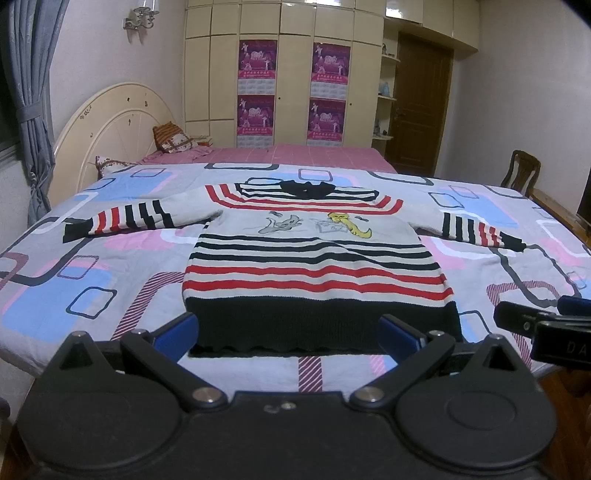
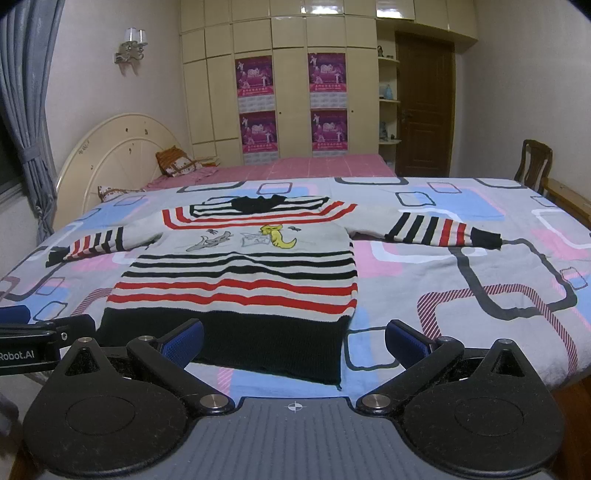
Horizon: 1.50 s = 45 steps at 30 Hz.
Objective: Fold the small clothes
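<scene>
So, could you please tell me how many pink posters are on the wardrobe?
4, in a two-by-two grid on the doors: upper left, upper right, lower left, lower right. None appears hidden.

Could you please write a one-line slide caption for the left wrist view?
Open left gripper facing a striped knit child's sweater spread flat, sleeves out, on a patterned quilt.

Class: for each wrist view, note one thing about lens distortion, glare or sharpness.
Left wrist view: fisheye bends the wardrobe and bed edge; corners go dark; the sweater stays sharp. Right wrist view: same bowing; ceiling light glares on the top cabinet doors; the sweater is evenly lit, without hard shadows.
</scene>
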Each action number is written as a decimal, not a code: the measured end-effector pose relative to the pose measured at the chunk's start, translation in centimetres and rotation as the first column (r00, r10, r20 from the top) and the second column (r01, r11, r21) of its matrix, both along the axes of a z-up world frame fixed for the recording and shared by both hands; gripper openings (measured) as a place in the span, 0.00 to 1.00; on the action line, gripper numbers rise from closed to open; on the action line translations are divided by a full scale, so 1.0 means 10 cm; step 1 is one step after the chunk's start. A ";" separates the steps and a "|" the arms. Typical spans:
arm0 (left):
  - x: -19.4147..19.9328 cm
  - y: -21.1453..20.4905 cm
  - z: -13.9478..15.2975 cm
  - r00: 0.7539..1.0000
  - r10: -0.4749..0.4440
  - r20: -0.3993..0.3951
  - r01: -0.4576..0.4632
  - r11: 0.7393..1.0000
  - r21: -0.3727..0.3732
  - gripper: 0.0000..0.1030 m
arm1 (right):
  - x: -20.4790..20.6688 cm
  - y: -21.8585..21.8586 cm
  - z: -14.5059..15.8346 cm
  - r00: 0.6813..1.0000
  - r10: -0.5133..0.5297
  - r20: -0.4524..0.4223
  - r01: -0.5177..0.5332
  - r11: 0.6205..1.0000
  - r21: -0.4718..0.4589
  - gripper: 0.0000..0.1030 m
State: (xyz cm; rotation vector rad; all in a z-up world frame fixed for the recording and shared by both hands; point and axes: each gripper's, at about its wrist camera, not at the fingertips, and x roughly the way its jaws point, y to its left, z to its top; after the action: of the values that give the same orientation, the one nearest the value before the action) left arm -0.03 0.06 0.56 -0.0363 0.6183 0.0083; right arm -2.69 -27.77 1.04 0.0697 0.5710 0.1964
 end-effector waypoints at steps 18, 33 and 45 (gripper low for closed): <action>0.00 0.00 0.01 1.000 0.004 -0.001 -0.004 1.000 0.004 1.00 | 0.03 -0.02 -0.01 1.000 0.007 -0.001 -0.007 1.000 -0.003 1.00; -0.01 0.00 0.00 1.000 0.004 0.005 -0.004 1.000 0.005 1.00 | 0.03 -0.03 -0.01 1.000 0.003 0.001 -0.003 1.000 -0.001 1.00; -0.02 0.00 0.00 1.000 0.008 0.007 -0.008 1.000 0.002 1.00 | 0.02 -0.04 -0.01 1.000 0.002 0.003 -0.002 1.000 -0.001 1.00</action>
State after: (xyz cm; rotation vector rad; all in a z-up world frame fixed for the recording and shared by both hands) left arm -0.21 0.04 0.60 -0.0364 0.6115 0.0167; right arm -2.53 -28.22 0.97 0.0681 0.5681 0.1979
